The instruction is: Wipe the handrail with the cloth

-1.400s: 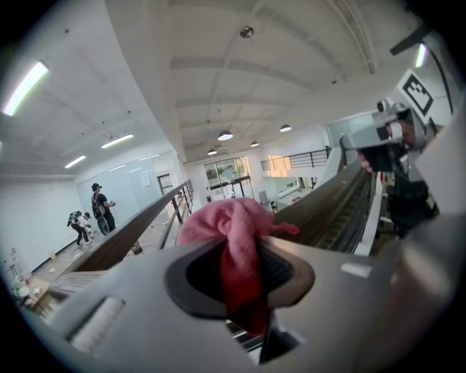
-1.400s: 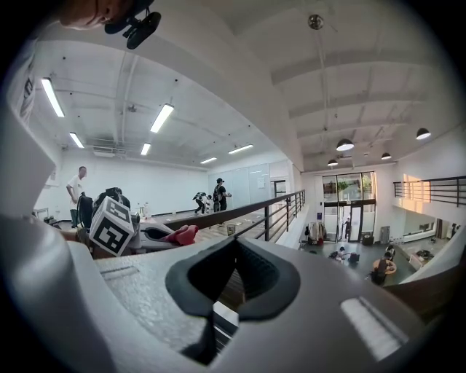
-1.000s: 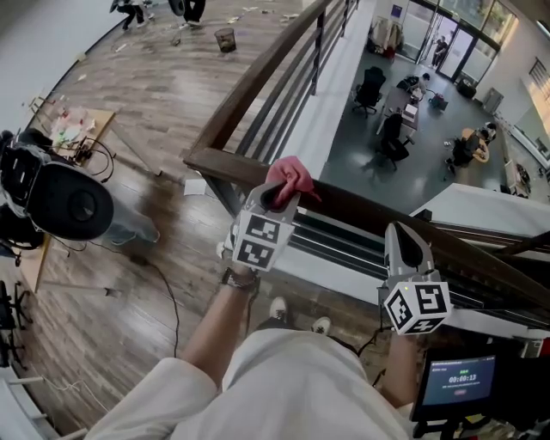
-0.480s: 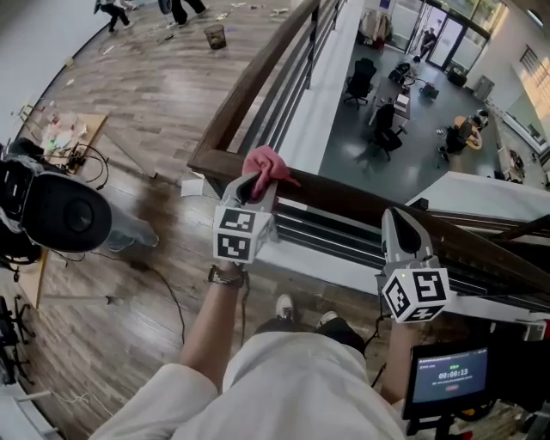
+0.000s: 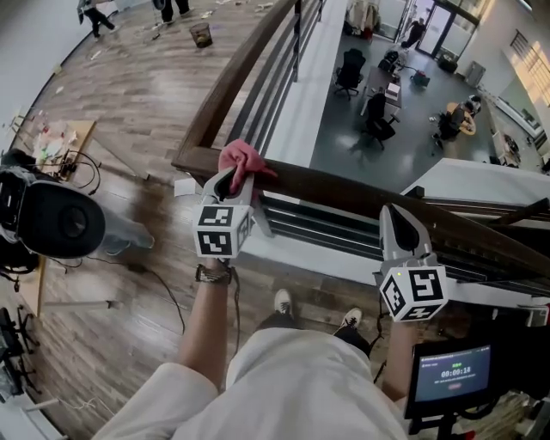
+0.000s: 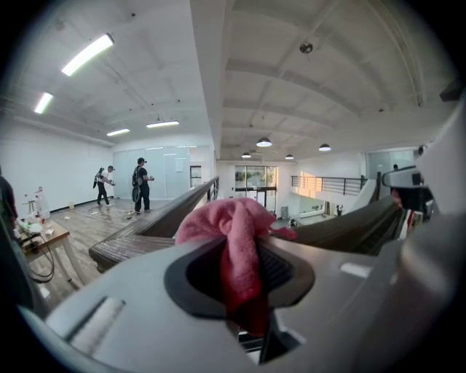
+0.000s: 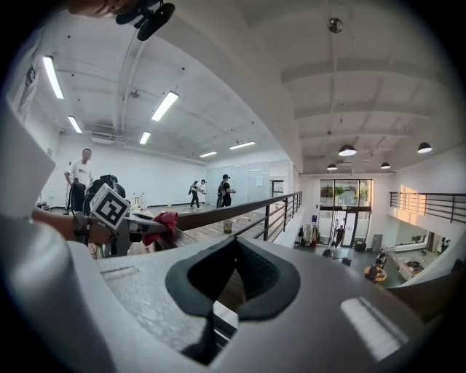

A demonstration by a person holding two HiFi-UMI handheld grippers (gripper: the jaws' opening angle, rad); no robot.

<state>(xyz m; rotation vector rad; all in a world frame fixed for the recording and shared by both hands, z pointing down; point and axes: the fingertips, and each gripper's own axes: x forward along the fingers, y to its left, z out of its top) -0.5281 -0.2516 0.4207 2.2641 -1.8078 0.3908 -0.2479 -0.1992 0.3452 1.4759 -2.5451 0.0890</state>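
so that the cloth [image 5: 243,159] rubs the handrail [image 5: 344,193], your left gripper [image 5: 234,176] clamps it tight while your right gripper [image 5: 400,219] hangs closed, empty.

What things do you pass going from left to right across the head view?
Black round thing → left claw pinching the pink cloth → right claw, closed and empty → little timer screen.

This is an open office building. A wood-floored mezzanine [image 5: 129,103] with a handrail [image 5: 361,196] overlooks a lower floor [image 5: 339,150] of desks [image 5: 393,88], office chairs [image 5: 348,69] and glass doors [image 5: 447,19]. Strip lights [image 6: 87,53] line the ceiling [image 6: 291,80].
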